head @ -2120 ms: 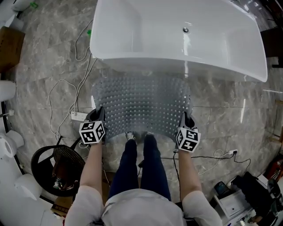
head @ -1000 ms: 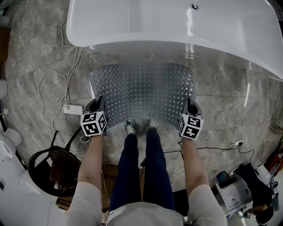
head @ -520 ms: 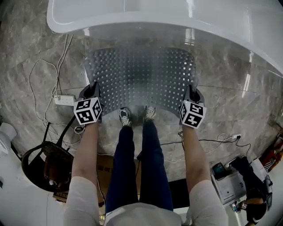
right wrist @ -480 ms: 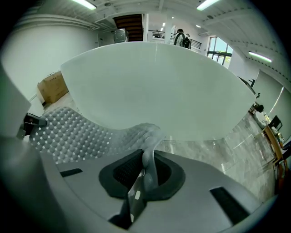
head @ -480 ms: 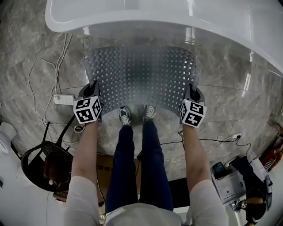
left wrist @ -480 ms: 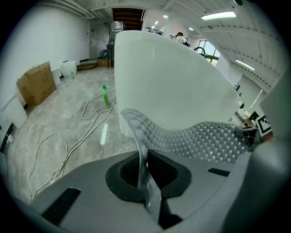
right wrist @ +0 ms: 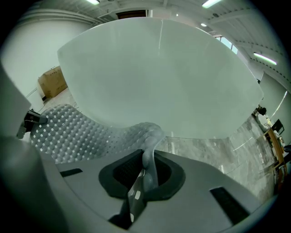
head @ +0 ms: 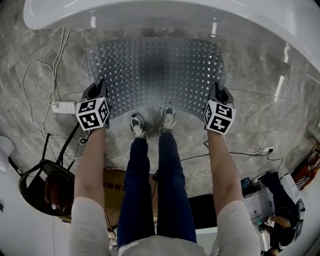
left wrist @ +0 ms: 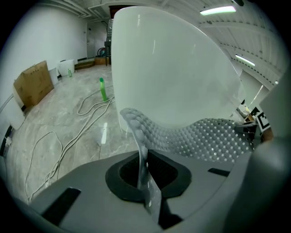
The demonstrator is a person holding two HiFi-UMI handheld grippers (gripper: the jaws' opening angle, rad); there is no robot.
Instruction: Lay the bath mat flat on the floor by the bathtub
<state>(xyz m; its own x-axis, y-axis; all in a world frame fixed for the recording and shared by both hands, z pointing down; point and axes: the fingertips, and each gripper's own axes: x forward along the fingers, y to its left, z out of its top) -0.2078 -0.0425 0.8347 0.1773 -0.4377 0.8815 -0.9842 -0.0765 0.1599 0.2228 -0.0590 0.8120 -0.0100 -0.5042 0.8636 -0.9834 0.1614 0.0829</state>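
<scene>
A translucent grey, dimpled bath mat point(head: 157, 70) is stretched between my two grippers in front of the white bathtub point(head: 165, 12). My left gripper point(head: 98, 89) is shut on the mat's near left corner point(left wrist: 141, 150). My right gripper point(head: 219, 93) is shut on the near right corner point(right wrist: 148, 157). In both gripper views the mat point(left wrist: 200, 136) point(right wrist: 72, 129) sags toward the tub wall point(left wrist: 173, 68) point(right wrist: 159, 73). The mat's far edge lies near the tub's base.
The person's two shoes point(head: 150, 122) stand just behind the mat on the marble floor point(head: 260, 95). White cables and a power strip point(head: 61, 106) lie left. A black stool point(head: 42, 182) stands at lower left, gear point(head: 272, 197) at lower right. A cardboard box point(left wrist: 32, 84) and green bottle point(left wrist: 103, 88) sit far left.
The view has tilted down and the tub has slid toward the top edge. Both grippers, still holding the mat's corners, now sit higher in the frame and wider apart; the feet stepped forward.
</scene>
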